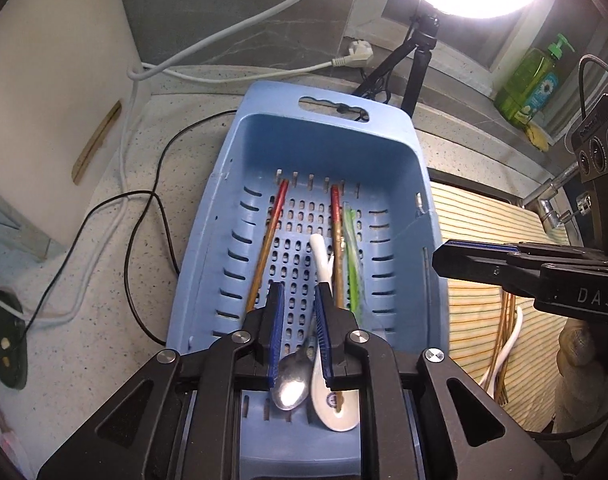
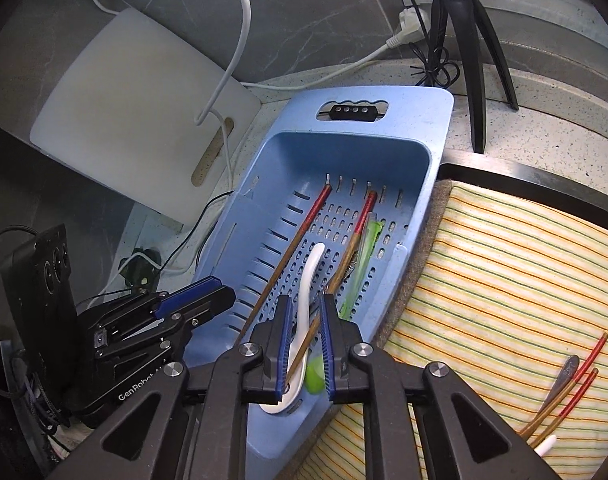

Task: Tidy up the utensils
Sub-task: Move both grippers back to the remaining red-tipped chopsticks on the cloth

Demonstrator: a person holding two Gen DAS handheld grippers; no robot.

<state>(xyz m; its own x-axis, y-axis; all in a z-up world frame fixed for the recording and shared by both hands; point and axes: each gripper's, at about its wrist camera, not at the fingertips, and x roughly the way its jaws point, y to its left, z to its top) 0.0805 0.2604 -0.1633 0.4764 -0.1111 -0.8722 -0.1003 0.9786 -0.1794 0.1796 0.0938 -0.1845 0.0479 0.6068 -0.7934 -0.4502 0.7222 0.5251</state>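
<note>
Blue slotted basket [image 1: 324, 128] on a speckled countertop [image 1: 104, 240], just beside a striped cloth [image 2: 504, 248] on its right

Inside the basket: two red-tipped chopsticks [image 1: 270, 232] lying lengthwise, one toward the left wall, the other right of centre; a white ceramic spoon [image 1: 336, 404] with its bowl at the near end and handle pointing up the middle; a metal spoon [image 1: 291, 384] just left of that bowl; a green utensil [image 1: 352, 256] against the right-hand chopstick

Left gripper [image 1: 298, 300] poised over the near end of the basket, jaws apart, nothing between the blue pads, metal spoon bowl showing below the gap

Right gripper [image 2: 306, 312] likewise apart over the basket, white spoon handle and one chopstick passing through the gap in its own view, contact impossible to tell

More chopsticks [image 2: 564, 392], a metal handle and a white spoon tip lying on the cloth, well apart from the basket

White cutting board [image 2: 144, 112] leaning behind, white cable [image 1: 232, 28] and tripod [image 2: 464, 40] nearby
</note>
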